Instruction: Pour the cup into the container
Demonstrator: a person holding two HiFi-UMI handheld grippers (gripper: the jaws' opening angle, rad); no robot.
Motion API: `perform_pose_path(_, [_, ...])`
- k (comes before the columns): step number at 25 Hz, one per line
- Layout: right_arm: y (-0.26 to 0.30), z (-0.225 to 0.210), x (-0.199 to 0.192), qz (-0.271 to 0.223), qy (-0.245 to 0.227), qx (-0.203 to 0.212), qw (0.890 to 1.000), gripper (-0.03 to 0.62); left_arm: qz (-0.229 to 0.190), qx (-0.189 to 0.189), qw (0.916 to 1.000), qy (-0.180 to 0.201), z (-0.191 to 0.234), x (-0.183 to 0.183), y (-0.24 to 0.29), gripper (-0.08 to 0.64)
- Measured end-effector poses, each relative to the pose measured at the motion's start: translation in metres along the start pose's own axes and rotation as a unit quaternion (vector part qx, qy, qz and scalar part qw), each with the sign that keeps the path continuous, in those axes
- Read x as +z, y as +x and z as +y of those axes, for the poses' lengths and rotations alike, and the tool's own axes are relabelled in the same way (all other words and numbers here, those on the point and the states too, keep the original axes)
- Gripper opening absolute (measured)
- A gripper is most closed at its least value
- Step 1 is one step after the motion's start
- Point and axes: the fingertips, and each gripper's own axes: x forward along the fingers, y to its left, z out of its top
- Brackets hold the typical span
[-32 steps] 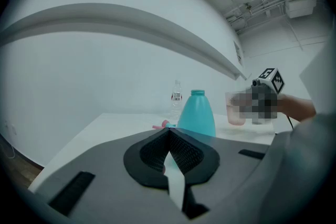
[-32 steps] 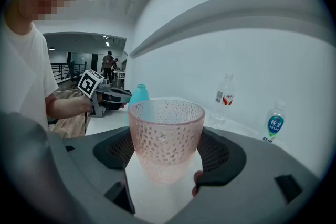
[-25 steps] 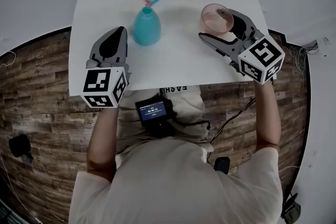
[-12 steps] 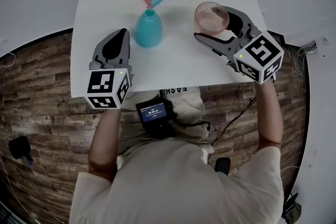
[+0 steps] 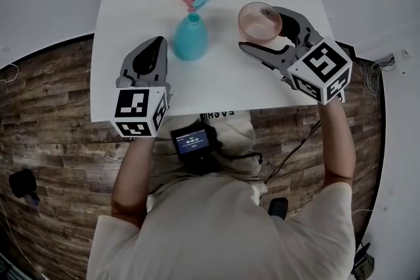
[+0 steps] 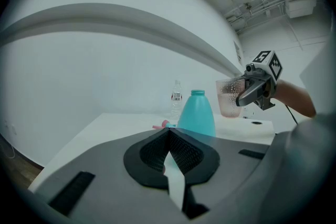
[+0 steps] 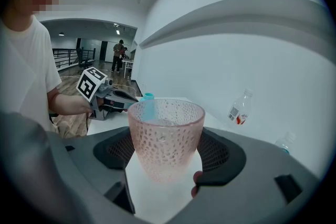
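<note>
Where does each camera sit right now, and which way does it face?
Head view: on the person's head, looking steeply down at the white table; shows torso, forearms, left gripper, right gripper.
Left gripper view: on the left gripper, looking along its shut, empty jaws toward the teal bottle; shows the right forearm.
Right gripper view: on the right gripper, looking past its gripped cup toward the person; shows shirt, left forearm.
Shared: both gripper views show the teal bottle.

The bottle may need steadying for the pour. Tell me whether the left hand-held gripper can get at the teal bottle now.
Probably yes. The teal bottle stands just ahead of the left hand-held gripper, with only bare table between; its shut jaws must open first.
</note>
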Motion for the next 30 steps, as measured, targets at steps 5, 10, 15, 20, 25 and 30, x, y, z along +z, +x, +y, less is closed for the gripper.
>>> perform_pose_path(5, [0.004,0.003,0.004,0.005,-0.011,0.006,1.000,0.367,0.000,-0.001,1.0000,0.001,-0.001,0.000,0.001,0.011])
perform_pose_path(10, [0.006,0.007,0.013,0.007,-0.024,0.008,1.000,0.367,0.000,0.000,1.0000,0.003,-0.001,-0.001,0.001,0.010])
perform_pose_path(15, [0.009,0.009,0.018,0.018,-0.036,0.009,0.999,0.367,-0.001,-0.002,1.0000,0.003,0.000,0.000,0.000,0.011])
perform_pose_path(20, [0.011,0.007,0.021,0.030,-0.044,0.010,0.999,0.367,0.000,-0.004,1.0000,0.004,-0.002,0.000,0.001,0.011])
perform_pose_path(25, [0.009,-0.004,0.023,0.057,-0.063,-0.004,0.996,0.367,0.000,-0.005,1.0000,0.004,-0.005,0.001,0.002,0.009])
perform_pose_path(30, [0.013,-0.014,0.029,0.089,-0.088,-0.012,0.992,0.367,-0.001,-0.005,1.0000,0.004,-0.005,0.001,0.001,0.009])
